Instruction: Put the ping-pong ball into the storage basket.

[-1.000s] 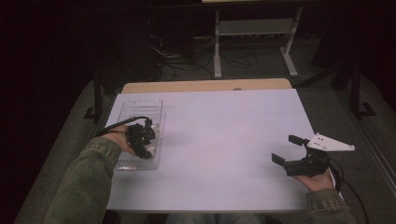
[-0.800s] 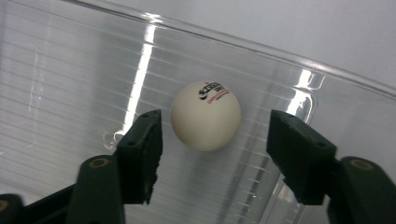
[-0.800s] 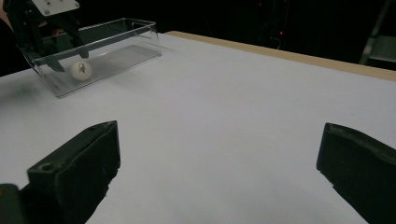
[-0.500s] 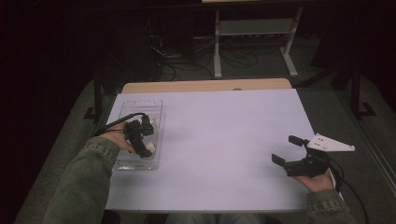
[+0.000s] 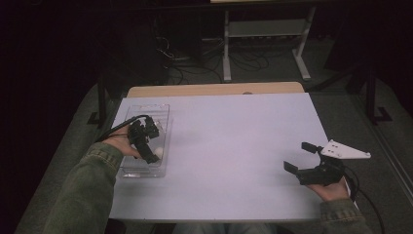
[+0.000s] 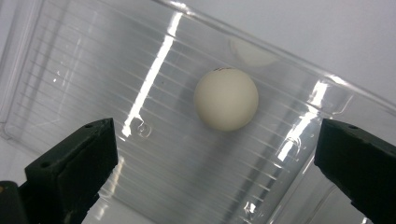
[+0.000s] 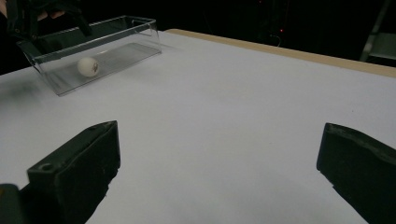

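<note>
Your white table (image 5: 224,146) is bare across the middle, with nothing between your two hands. At centre left of the high view, the clear plastic box (image 5: 146,168) holds one white ball (image 6: 226,98) on its ribbed floor. Your left gripper (image 5: 145,141) hovers over it, its jaws just spread wide, and the ball lies free between them. At lower right, your right gripper (image 5: 304,158) is spread too, holding nothing.

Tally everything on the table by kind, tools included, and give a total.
White ball: 1
Clear plastic bin: 1
Black hand-held tools: 2, the left tool over the bin, the right tool above the white table
Total: 4
</note>
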{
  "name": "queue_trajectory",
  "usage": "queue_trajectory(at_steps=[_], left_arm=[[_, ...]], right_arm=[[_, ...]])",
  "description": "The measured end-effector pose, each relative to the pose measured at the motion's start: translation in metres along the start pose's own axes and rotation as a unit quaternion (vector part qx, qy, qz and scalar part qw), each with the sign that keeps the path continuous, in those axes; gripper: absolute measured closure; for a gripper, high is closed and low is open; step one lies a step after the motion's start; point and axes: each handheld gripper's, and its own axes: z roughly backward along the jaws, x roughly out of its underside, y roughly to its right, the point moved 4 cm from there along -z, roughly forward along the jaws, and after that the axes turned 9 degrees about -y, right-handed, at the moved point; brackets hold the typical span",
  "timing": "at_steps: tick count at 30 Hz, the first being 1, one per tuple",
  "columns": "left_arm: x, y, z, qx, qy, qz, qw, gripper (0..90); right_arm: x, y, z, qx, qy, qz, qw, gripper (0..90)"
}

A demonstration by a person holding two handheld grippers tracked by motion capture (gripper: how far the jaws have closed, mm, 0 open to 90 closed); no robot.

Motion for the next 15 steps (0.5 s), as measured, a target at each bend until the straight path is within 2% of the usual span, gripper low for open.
queue_trajectory(at_steps=[11, 13, 15], left_arm=[[0.004, 0.002, 0.012, 0.001, 0.035, 0.000, 0.9994, 0.0], [0.004, 0.002, 0.012, 0.001, 0.035, 0.000, 0.9994, 0.0], [0.005, 0.003, 0.017, 0.002, 0.051, 0.001, 0.9987, 0.0]], right_arm=[[0.000, 0.000, 0.001, 0.001, 0.001, 0.000, 1.0000, 0.0], [0.000, 0.000, 0.001, 0.001, 0.001, 0.000, 1.0000, 0.0], [0.000, 0.000, 0.001, 0.000, 0.000, 0.000, 1.0000, 0.0]])
